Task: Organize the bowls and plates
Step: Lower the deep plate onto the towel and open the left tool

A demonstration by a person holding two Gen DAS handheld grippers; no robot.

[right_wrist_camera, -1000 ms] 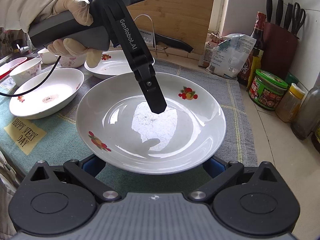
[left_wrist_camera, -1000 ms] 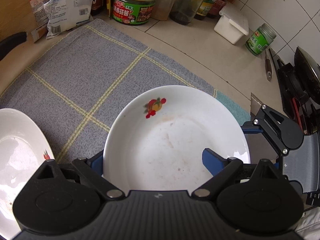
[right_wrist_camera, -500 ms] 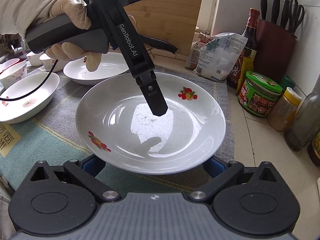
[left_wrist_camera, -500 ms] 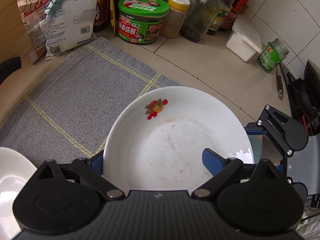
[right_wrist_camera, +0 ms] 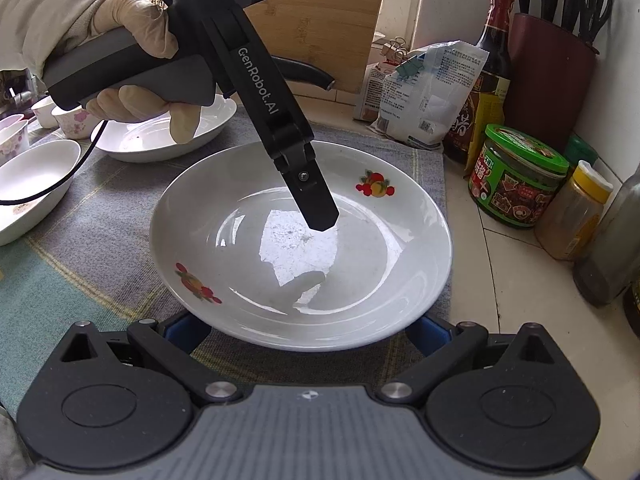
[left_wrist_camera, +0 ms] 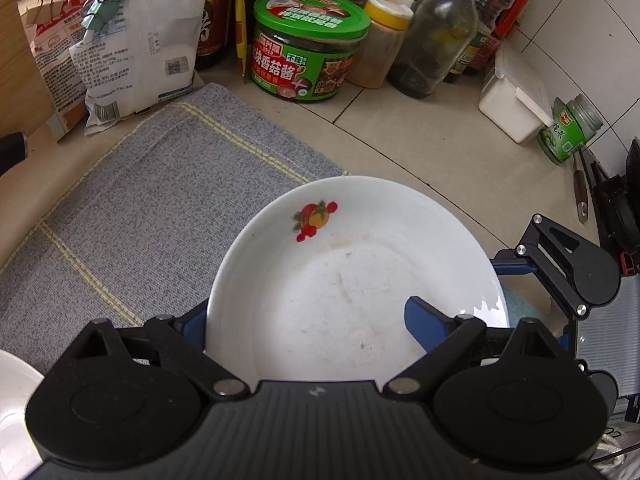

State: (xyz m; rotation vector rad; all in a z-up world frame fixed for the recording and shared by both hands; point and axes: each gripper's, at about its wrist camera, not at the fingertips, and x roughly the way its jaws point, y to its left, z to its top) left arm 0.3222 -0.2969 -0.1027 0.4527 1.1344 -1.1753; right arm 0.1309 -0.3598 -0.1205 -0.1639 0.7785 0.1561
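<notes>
Quick read on this one: the plate (right_wrist_camera: 372,264) sits over the right end of the mat (right_wrist_camera: 92,248), its 3 o'clock edge poking out over bare tabletop (right_wrist_camera: 516,280); it's between both tools.

The right hand-held gripper (right_wrist_camera: 304,326) has its fingers spread wide and tucked under the near rim at 7 and 5 o'clock, forklift style; nothing is pinched as far as I can see. The left hand-held gripper (left_wrist_camera: 306,316) comes in from 11 o'clock in the right view, held by a gloved hand (right_wrist_camera: 132,60); its jaws are apart too, one finger down in the well and the other hidden behind the rim. My guess is that the right one carries the weight while the left pins the plate so it can't slide off; that makes sense for a slick, shallow dish with no lip to grab.

Room-wise: the jar (right_wrist_camera: 516,180) and the bottles crowd 2 to 3 o'clock, near but not touching; the bag (right_wrist_camera: 432,92) sits at 1 o'clock. A second plate (right_wrist_camera: 160,136) lies at 10 o'clock and a bowl (right_wrist_camera: 32,176) at 9, both apart from this one. Open mat lies at 8 o'clock, and there's bare tile past the far rim in the left view; I'd keep the rim away from the jar.
</notes>
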